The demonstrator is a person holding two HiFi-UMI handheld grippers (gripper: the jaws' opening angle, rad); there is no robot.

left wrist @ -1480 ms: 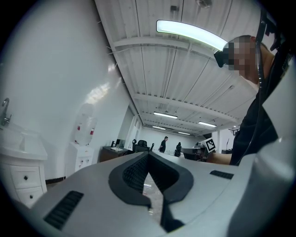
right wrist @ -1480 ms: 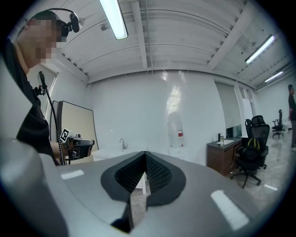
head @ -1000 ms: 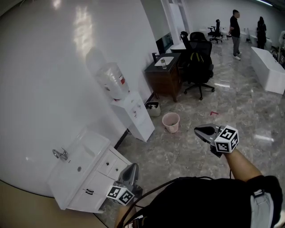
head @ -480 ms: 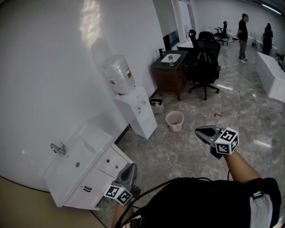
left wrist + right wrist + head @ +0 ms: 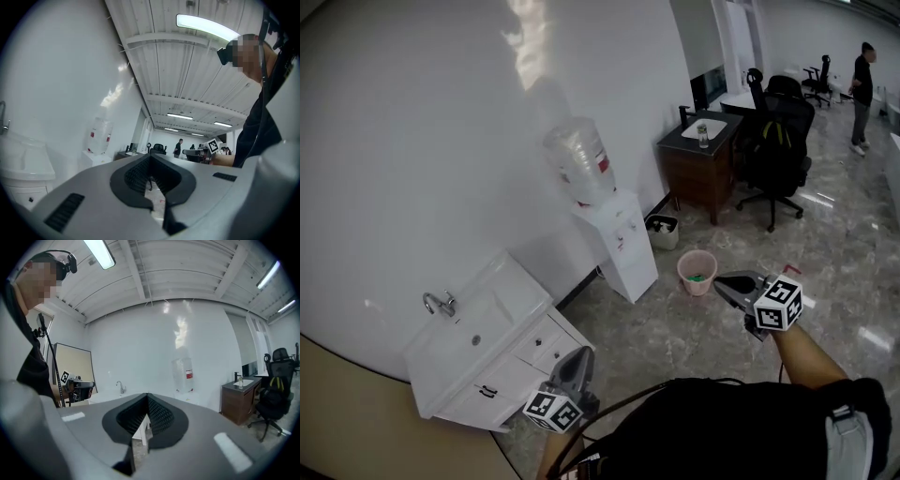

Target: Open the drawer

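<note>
A white vanity cabinet (image 5: pixel 441 361) with a sink and faucet (image 5: pixel 439 302) stands against the wall at lower left of the head view. Its front has small drawers (image 5: pixel 546 345) beside doors with a dark handle (image 5: pixel 487 392). My left gripper (image 5: pixel 579 354) hovers just right of the drawers, apart from them, shut and empty. My right gripper (image 5: pixel 722 281) is farther right over the floor, also shut with nothing in it. In the left gripper view the shut jaws (image 5: pixel 150 158) point along the room, with the vanity (image 5: pixel 23 164) at the left edge. The right gripper (image 5: pixel 147 397) faces the faucet (image 5: pixel 121 386).
A water dispenser (image 5: pixel 619 244) with a bottle (image 5: pixel 579 159) stands right of the vanity. Beyond it are a small bin (image 5: pixel 663 230), a pink bucket (image 5: pixel 697 270), a brown desk (image 5: pixel 701 164) and a black office chair (image 5: pixel 778 131). A person (image 5: pixel 862 80) stands far off.
The head view has swung left, so the dispenser, bucket and desk slid to the right. Both grippers were carried along, still shut. The vanity sits slightly nearer the left gripper.
</note>
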